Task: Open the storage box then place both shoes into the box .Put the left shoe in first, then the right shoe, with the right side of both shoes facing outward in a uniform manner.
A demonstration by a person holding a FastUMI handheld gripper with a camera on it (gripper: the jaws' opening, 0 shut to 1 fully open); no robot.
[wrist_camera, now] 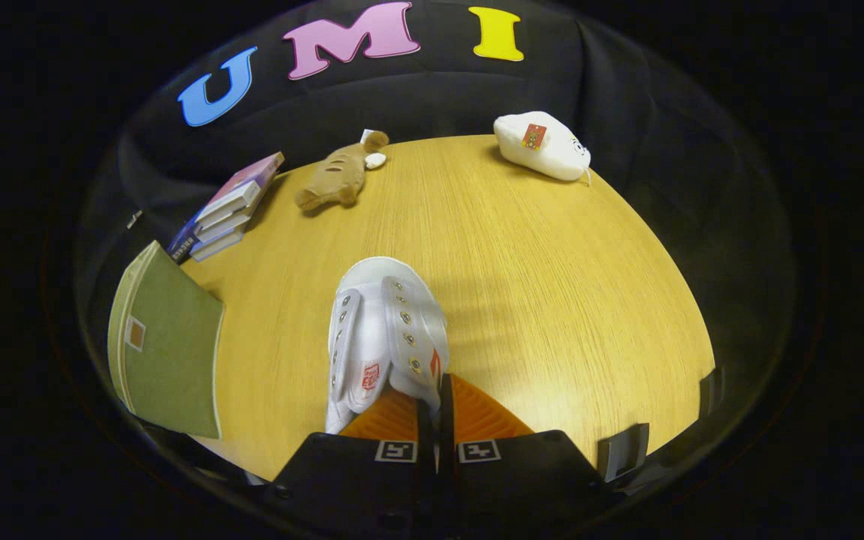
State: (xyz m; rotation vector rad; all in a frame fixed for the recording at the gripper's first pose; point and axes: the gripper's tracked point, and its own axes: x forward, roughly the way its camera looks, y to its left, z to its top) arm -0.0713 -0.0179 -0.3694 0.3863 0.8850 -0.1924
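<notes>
At the left edge of the round wooden table (552, 300) a flat olive-green storage box (166, 349) is seen, its lid closed. Behind it a stack of books (229, 210) is laid, and further right a brown plush toy (338, 178). A white canvas lace-up shoe (383, 330) is held at its collar by the claw (436, 397), whose fingers are pressed nearly together on the edge. Far right, at the table's back edge, a white plush toy (544, 146) is placed.
</notes>
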